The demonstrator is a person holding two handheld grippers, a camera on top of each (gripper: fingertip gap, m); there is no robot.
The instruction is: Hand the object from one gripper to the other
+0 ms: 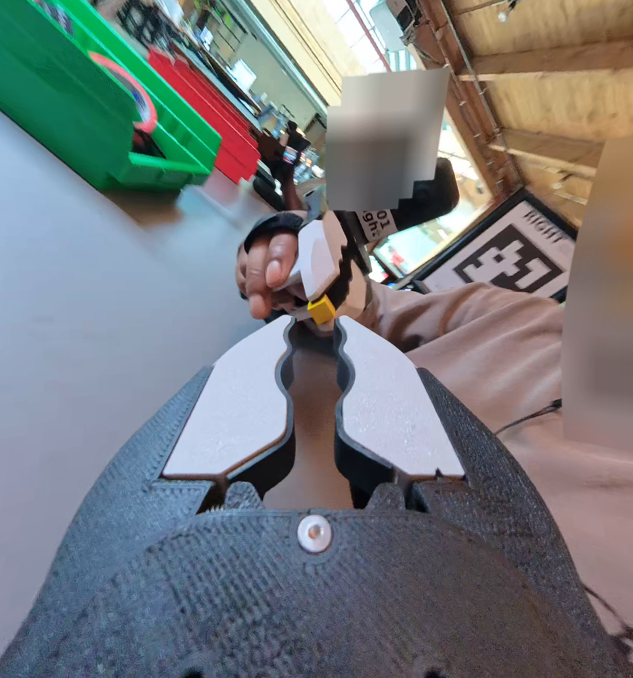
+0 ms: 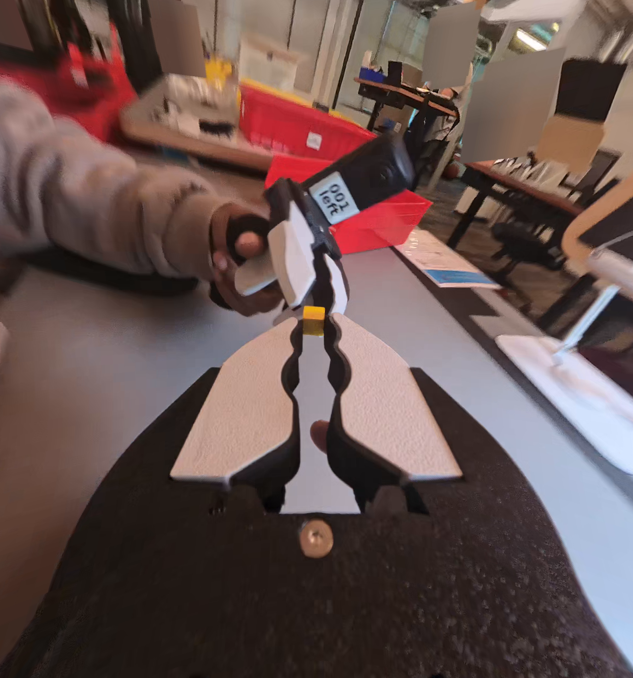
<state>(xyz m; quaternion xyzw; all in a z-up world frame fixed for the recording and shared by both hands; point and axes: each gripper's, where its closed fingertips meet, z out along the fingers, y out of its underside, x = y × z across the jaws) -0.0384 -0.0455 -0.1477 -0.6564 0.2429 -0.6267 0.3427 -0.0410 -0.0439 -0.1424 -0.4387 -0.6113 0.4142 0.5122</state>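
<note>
Yellow block (image 2: 314, 325) pinched at tips of right tool (image 2: 313, 326), held above grey counter (image 2: 87, 367); left tool (image 1: 313, 323) meets it tip to tip, fingers narrowly parted, not gripping.

small yellow block (image 2: 314, 325) pinched between white fingertips

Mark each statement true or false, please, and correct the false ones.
1. The yellow block sits between the right gripper's fingertips. True.
2. The block lies on the grey table. False: it is held up in the air.
3. The left gripper's fingers are pressed fully together. False: a clear gap separates them.
4. A green bin stands on the table. True.
</note>
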